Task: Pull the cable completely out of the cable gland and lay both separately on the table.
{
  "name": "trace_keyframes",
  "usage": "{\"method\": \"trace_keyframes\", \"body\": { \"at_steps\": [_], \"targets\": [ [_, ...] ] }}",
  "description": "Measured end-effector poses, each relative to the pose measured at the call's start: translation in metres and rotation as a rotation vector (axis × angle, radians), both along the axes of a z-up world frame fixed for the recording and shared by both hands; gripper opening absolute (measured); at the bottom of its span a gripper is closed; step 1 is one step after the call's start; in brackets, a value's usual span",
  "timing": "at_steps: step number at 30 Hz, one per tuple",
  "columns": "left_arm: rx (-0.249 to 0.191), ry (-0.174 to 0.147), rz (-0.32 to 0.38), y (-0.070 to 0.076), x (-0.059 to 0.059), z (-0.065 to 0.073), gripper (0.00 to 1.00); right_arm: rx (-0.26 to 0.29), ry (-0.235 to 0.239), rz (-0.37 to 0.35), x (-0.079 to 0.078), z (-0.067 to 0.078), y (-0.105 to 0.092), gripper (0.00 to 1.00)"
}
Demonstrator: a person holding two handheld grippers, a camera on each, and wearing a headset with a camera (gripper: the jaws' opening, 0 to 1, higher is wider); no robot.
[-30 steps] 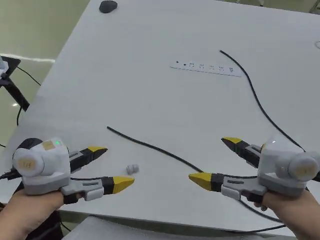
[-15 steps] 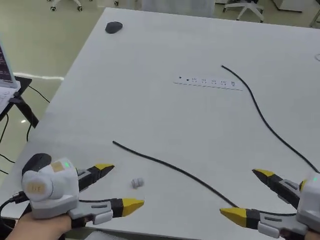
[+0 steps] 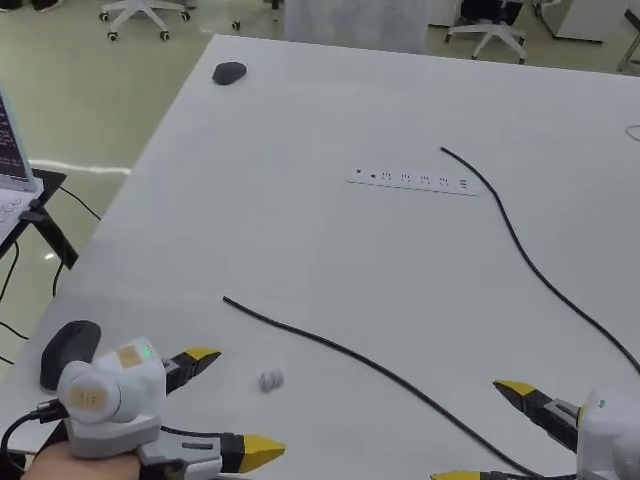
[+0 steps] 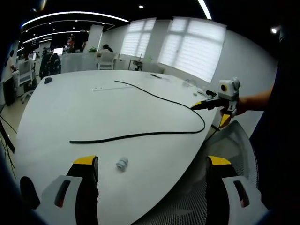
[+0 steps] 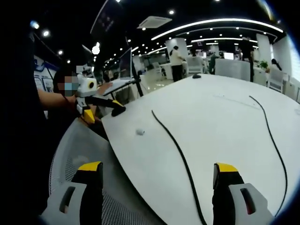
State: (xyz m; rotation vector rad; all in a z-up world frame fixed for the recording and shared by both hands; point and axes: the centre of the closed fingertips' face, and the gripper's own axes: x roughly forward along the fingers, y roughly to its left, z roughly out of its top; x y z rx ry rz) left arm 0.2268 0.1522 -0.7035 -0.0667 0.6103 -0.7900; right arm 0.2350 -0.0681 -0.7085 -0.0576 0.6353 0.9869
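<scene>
White office table (image 3: 300, 230): black cable (image 3: 350, 350) lies in long loop across top, one end near front-left edge. Small pale cable gland (image 3: 270, 380) lies near that end, not touching cable. Left gripper (image 3: 245, 403) and right gripper (image 3: 470, 432) hover at near edge, jaws spread wide, both empty. Power strip (image 3: 412, 181) farther back.
</scene>
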Motion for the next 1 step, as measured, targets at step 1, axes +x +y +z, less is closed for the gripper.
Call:
{"method": "trace_keyframes", "body": {
  "at_steps": [1],
  "targets": [
    [-0.001,0.002,0.003,-0.0002,-0.0003,0.0002,0.97,-0.011,0.003,0.001,-0.0007,-0.0008,-0.0007,0.99]
  ]
}}
